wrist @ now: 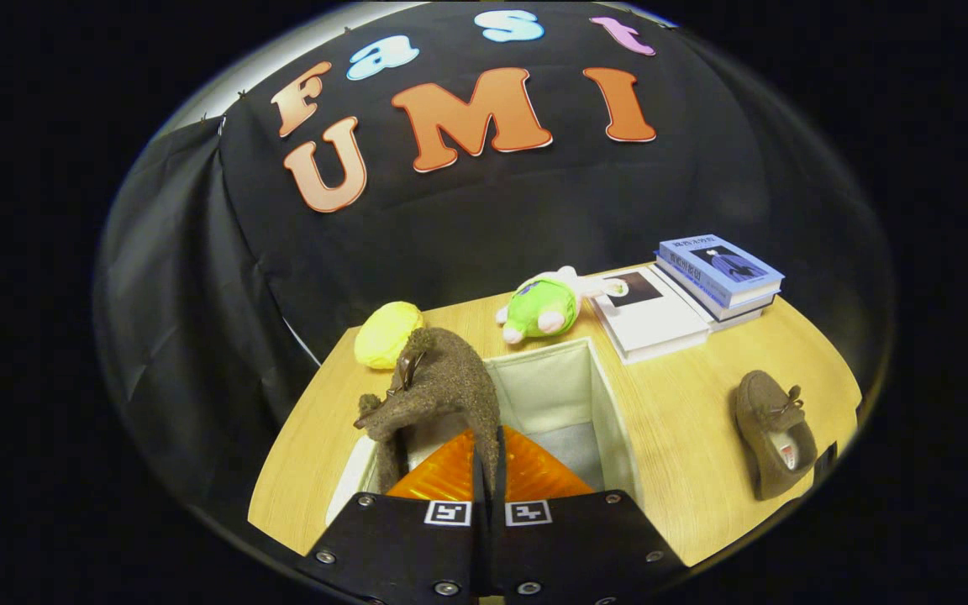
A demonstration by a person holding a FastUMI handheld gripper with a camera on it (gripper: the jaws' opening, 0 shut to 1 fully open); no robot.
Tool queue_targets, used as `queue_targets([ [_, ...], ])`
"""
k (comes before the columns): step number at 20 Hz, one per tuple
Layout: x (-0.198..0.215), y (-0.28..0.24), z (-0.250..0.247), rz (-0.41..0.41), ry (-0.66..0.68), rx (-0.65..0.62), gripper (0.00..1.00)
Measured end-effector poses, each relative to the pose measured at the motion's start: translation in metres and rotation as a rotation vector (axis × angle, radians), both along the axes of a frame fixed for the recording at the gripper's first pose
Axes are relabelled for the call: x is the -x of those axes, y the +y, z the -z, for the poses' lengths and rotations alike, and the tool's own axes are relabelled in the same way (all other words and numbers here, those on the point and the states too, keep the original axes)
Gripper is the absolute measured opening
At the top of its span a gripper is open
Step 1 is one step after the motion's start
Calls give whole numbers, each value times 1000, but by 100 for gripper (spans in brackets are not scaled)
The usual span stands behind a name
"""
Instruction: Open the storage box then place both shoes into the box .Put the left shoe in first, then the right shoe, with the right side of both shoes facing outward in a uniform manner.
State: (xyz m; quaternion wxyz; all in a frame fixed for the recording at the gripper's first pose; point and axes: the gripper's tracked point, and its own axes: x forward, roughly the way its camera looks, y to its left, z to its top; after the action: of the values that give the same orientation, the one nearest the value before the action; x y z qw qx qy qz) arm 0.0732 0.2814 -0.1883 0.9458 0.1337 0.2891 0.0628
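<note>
My gripper (pixel 488 454) is shut on the collar edge of a brown suede shoe (pixel 438 382), which hangs toe-up just ahead of the fingers. Below it stands the open cream fabric storage box (pixel 610 412), and the shoe hovers over the box's left part. Whether the shoe touches the box I cannot tell. A second brown shoe (pixel 774 433) lies on its side on the wooden table (pixel 686 470), to the right of the box.
Beyond the box lie a yellow round soft thing (pixel 387 334), a green and pink plush toy (pixel 547 304) and a white book (pixel 650 318). A stack of blue books (pixel 718 273) sits at the far right. Black cloth walls the back and left.
</note>
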Motion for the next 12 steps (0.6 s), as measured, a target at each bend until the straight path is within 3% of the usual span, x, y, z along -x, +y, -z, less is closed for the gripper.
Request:
queue_targets([
  [5,7,14,23,25,44,19,3],
  [7,10,21,21,-1,35,45,6],
  [12,14,12,13,-24,5,116,90],
])
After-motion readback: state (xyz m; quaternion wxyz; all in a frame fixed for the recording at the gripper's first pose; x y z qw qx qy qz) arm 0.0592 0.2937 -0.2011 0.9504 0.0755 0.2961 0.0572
